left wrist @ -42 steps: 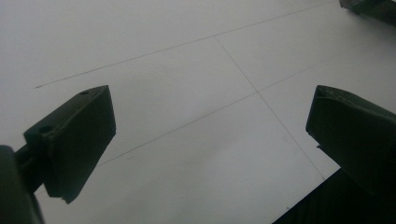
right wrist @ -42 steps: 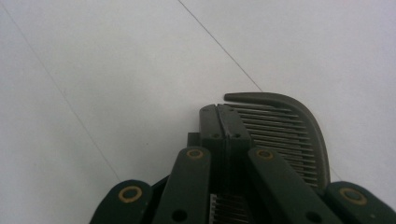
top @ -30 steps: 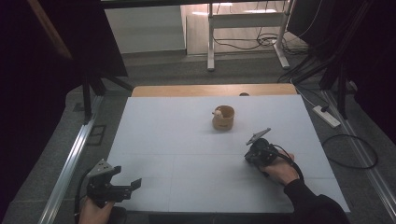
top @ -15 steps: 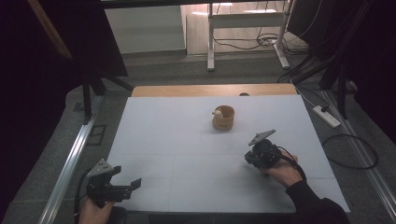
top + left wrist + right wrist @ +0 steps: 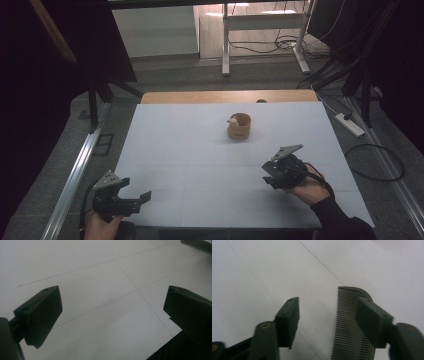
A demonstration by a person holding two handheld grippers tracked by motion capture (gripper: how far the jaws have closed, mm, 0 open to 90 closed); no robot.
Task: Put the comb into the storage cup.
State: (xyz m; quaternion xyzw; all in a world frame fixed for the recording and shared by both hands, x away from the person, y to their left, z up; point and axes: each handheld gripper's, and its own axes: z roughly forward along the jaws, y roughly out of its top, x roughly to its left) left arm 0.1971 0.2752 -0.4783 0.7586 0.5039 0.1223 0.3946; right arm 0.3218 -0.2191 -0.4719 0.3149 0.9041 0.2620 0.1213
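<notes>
Your right gripper (image 5: pixel 272 172) has drifted back toward you and a little to the right over the last second, away from the wooden cup (image 5: pixel 239 126), while your left gripper (image 5: pixel 131 199) has stayed parked at the near left corner of the table (image 5: pixel 175 145).

In the right gripper view a dark fine-toothed comb (image 5: pixel 348 325) lies flat on the white tabletop, its spine under the right-hand jaw and its teeth pointing into the gap. The jaws there stand spread, with the left-hand one well clear of the comb, so nothing is pinched yet. From the high view the comb itself is hidden beneath your gripper, at about 5 o'clock from the cup and well apart from it.

I judge you are at the approach-to-grasp step on the comb. Next you need to centre the comb's spine between the jaws, lower until the tips touch the table, then close across the spine instead of the teeth, since a thin flat thing like this may slip or tip up.

Your right hand (image 5: pixel 307 187) comes in from the near right edge, forearm angled toward 10 o'clock, gripper pitched down at the surface. Your left gripper's jaws (image 5: pixel 110 305) are wide apart over bare table, aimed toward 3 o'clock and holding nothing.
</notes>
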